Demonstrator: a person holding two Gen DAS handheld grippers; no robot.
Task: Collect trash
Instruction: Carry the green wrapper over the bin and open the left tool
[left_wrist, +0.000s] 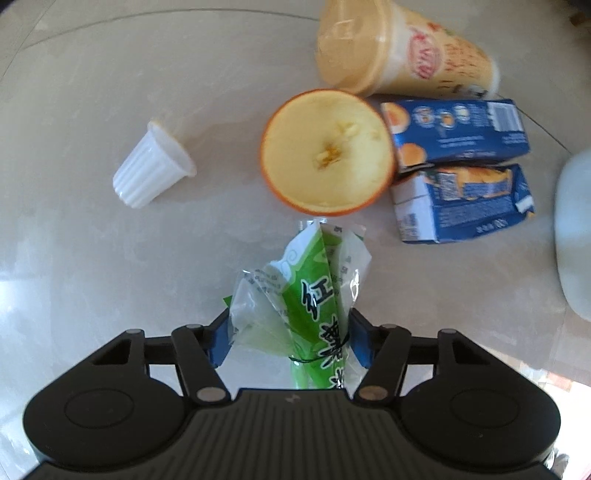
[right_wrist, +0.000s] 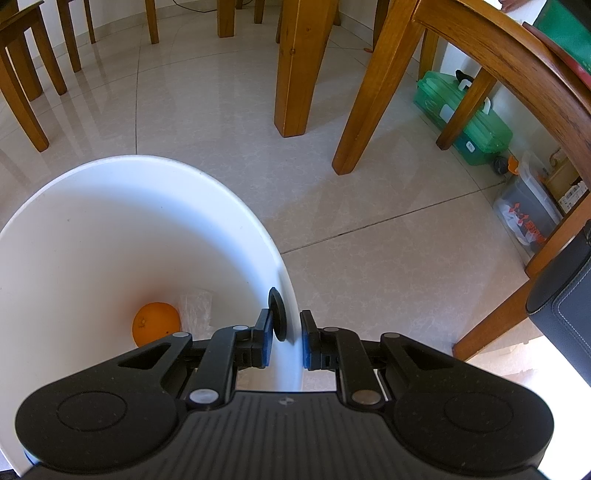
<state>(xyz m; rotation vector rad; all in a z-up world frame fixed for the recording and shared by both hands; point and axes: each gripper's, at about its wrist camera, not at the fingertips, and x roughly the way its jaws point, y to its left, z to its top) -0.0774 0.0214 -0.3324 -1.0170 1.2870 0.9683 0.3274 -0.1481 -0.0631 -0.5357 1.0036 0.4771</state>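
Left gripper (left_wrist: 288, 334): pointing straight down at the floor, low centre of the left wrist view; its blue pads (left_wrist: 218, 341) sit against both sides of a crumpled wrapper, so it is grasping the wrapper
Green wrapper (left_wrist: 314, 295): green and clear plastic with printed characters, standing up between the left jaws, its loose top spreading toward the middle of the frame
Orange half (left_wrist: 327, 151): cut face up, just above the wrapper in the centre, touching the upper blue carton at its right edge
Blue cartons (left_wrist: 461, 166): two flattened boxes stacked one above the other in the frame, right of the orange half, the lower one dented
Tall cup (left_wrist: 402, 51): beige, lying on its side at the top right, its lidded end toward the top centre
Small white cup (left_wrist: 153, 164): ribbed, tipped on its side, left of centre, well apart from the rest
Floor (left_wrist: 110, 277): pale glossy tile
Right gripper (right_wrist: 286, 341): low centre of the right wrist view, clenched on the rim of a white bucket, one finger inside and one outside
White bucket (right_wrist: 229, 206): fills the lower left of that view; a black round fitting (right_wrist: 277, 314) sits on its inner wall by the left pad
Inside the bucket: a whole orange (right_wrist: 157, 323) at the bottom, with a crinkled clear plastic piece (right_wrist: 195, 308) just right of it
Surroundings: wooden chair and table legs (right_wrist: 295, 66) across the top, a green plastic case (right_wrist: 465, 118) at the right
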